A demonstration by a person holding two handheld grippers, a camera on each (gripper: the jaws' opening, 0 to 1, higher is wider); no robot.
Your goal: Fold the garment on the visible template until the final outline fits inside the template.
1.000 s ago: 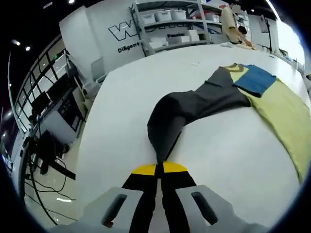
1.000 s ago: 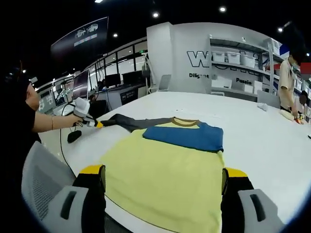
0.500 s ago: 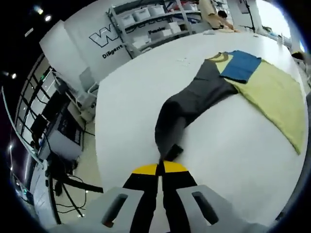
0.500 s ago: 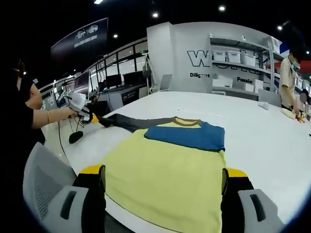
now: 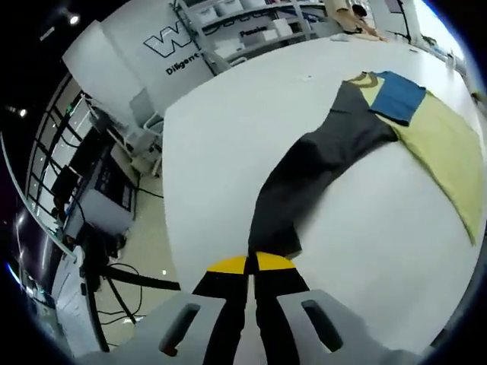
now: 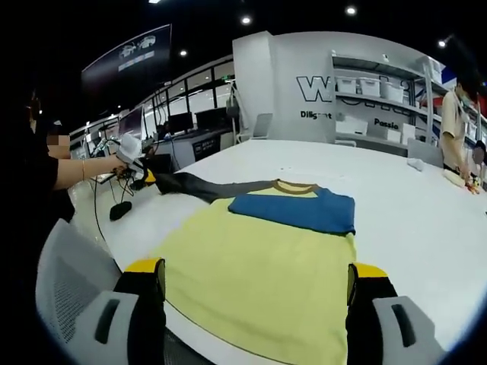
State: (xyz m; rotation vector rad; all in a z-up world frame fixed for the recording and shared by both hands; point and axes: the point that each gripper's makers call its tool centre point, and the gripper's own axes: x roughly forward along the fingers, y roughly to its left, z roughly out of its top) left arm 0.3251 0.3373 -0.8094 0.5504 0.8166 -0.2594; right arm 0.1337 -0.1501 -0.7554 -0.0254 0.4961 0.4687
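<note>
Now stretched farther out, the garment (image 6: 266, 266) lay on the white table (image 5: 228, 152); the left gripper (image 5: 250, 268) clamped its grey sleeve (image 5: 304, 179), readying a fold; the right gripper (image 6: 255, 277) hovered, jaws apart.

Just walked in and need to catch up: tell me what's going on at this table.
A person is folding a yellow shirt on a white table. The left gripper is shut on the dark grey sleeve, pulling it out sideways. The blue sleeve already lies folded across the chest. The right gripper is open, its jaws standing either side of the hem.
</note>
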